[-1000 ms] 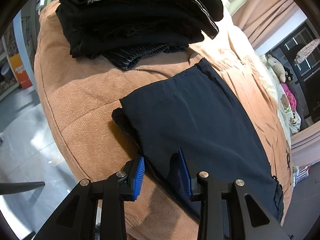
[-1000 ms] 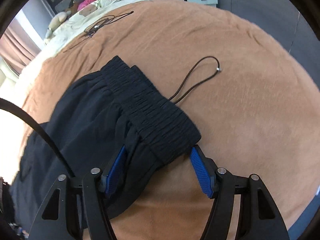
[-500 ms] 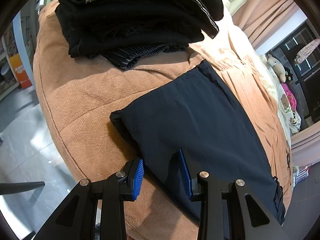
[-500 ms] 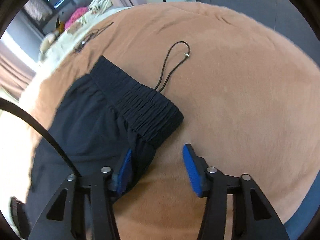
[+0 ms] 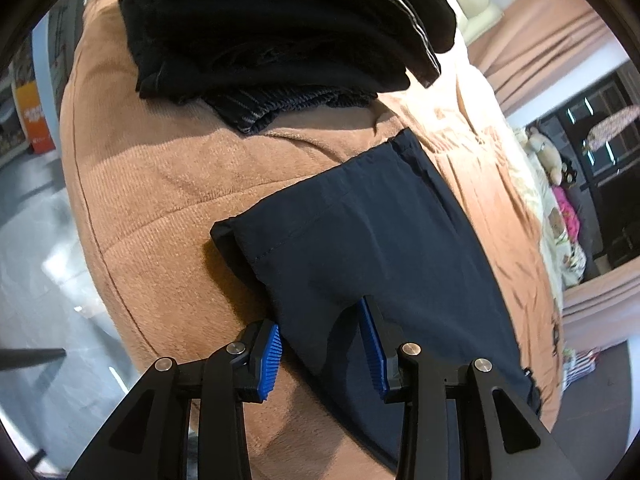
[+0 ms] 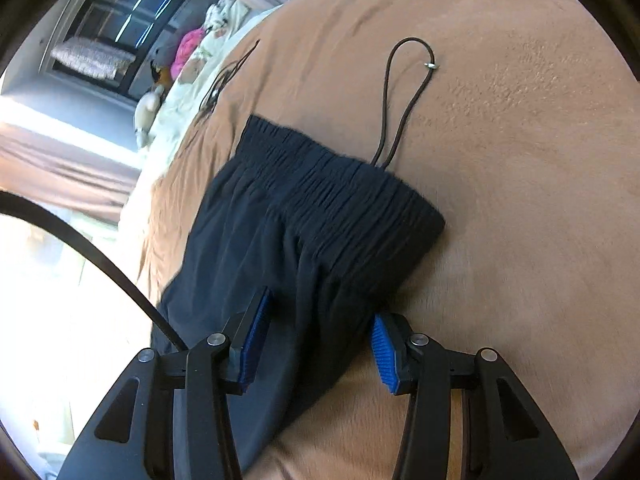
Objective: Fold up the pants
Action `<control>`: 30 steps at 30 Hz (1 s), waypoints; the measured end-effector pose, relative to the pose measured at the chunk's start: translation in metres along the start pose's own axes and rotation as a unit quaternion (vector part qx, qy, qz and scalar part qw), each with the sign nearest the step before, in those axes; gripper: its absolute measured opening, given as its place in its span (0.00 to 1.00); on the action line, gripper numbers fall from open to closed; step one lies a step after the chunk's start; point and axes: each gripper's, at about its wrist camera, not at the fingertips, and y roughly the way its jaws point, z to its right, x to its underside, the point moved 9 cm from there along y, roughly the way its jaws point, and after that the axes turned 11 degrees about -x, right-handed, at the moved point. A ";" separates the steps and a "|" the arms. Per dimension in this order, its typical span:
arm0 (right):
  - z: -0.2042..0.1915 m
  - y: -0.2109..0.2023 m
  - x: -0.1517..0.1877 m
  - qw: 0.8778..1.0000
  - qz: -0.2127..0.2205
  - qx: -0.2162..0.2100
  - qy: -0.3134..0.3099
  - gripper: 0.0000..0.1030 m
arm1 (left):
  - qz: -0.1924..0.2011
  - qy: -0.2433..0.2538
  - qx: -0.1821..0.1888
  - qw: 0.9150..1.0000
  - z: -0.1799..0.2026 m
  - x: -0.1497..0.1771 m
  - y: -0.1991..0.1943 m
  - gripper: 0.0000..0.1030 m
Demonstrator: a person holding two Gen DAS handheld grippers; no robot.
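Dark navy pants (image 5: 360, 232) lie flat on a brown blanket (image 5: 160, 168). In the left wrist view the hem end is nearest. My left gripper (image 5: 322, 348) straddles the near side edge of the leg, jaws apart, with a ridge of cloth between the blue pads (image 5: 270, 354). In the right wrist view the gathered elastic waistband (image 6: 340, 192) lies ahead, its drawstring loop (image 6: 404, 92) spread on the blanket. My right gripper (image 6: 318, 344) stands open over the cloth just below the waistband. One pad rests on the fabric and the other sits at its edge.
A stack of folded dark clothes (image 5: 280, 28) sits at the far end of the blanket. The bed's edge drops to a shiny floor (image 5: 36, 260) on the left. Plush toys and bedding (image 5: 548, 156) lie beyond. A black cable (image 6: 100, 256) crosses the right wrist view.
My right gripper narrowed its jaws, rolled, and dropped from the waistband corner to the cloth just below it. The left gripper stayed at the leg's edge, and the hem shifted slightly.
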 end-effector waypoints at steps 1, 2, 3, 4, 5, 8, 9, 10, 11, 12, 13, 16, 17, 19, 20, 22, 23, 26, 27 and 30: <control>0.001 -0.001 -0.003 1.000 0.005 -0.005 0.004 0.44 | 0.000 -0.007 0.005 1.000 -0.001 0.000 0.000 0.37; 0.003 -0.002 -0.006 1.000 0.007 -0.003 0.005 0.32 | 0.001 -0.013 0.011 1.000 -0.001 -0.001 0.000 0.37; 0.004 0.002 -0.010 1.000 0.009 0.005 0.003 0.24 | 0.002 -0.018 0.016 1.000 -0.001 -0.002 0.001 0.37; 0.003 0.002 -0.010 1.000 0.008 0.005 0.001 0.18 | 0.003 -0.022 0.019 1.000 -0.002 -0.002 0.001 0.37; 0.002 0.001 -0.010 1.000 0.013 -0.001 0.001 0.15 | 0.004 -0.024 0.021 0.999 -0.003 -0.003 0.002 0.37; -0.009 -0.015 -0.006 0.999 0.031 -0.001 -0.023 0.12 | 0.005 -0.029 0.026 0.999 -0.004 -0.003 0.002 0.37; -0.013 -0.022 -0.004 0.999 0.036 -0.002 -0.030 0.12 | 0.006 -0.028 0.026 0.999 -0.003 -0.004 0.002 0.37; -0.015 -0.025 -0.001 0.999 0.039 -0.003 -0.031 0.12 | 0.006 -0.026 0.026 0.999 -0.002 -0.004 0.002 0.37; -0.016 -0.027 0.000 0.999 0.042 -0.005 -0.029 0.12 | 0.006 -0.025 0.027 0.999 -0.002 -0.004 0.001 0.37; -0.015 -0.036 0.002 0.998 0.049 -0.007 -0.026 0.11 | 0.007 -0.023 0.028 0.999 -0.001 -0.004 0.001 0.37; -0.014 -0.039 0.004 0.998 0.053 -0.007 -0.025 0.11 | 0.007 -0.022 0.030 0.999 0.001 -0.004 0.002 0.37; -0.004 -0.054 0.009 0.997 0.069 -0.004 -0.017 0.11 | 0.003 -0.017 0.043 0.999 0.004 0.000 0.002 0.37; 0.000 -0.059 0.012 0.997 0.073 -0.003 -0.014 0.11 | 0.001 -0.014 0.050 0.999 0.005 0.003 0.002 0.37; 0.008 -0.067 0.020 0.997 0.074 0.003 -0.008 0.11 | 0.000 -0.009 0.059 0.998 0.009 0.006 0.002 0.37; 0.011 -0.067 0.022 0.997 0.074 0.004 -0.005 0.11 | -0.001 -0.005 0.065 0.998 0.011 0.009 0.002 0.36; 0.019 -0.068 0.030 0.997 0.071 0.011 0.002 0.11 | -0.002 -0.002 0.078 0.997 0.014 0.012 0.003 0.36; 0.026 -0.069 0.035 0.997 0.071 0.014 0.008 0.11 | -0.002 -0.004 0.087 0.996 0.015 0.013 0.003 0.36; 0.028 -0.072 0.041 0.997 0.072 0.018 0.020 0.12 | -0.002 -0.015 0.132 0.991 0.019 0.013 0.002 0.36; 0.029 -0.072 0.045 0.997 0.074 0.021 0.025 0.13 | -0.002 -0.015 0.139 0.990 0.020 0.013 0.003 0.36; 0.025 -0.082 0.055 0.996 0.075 0.038 0.035 0.23 | 0.000 -0.007 0.137 0.991 0.021 0.012 0.007 0.34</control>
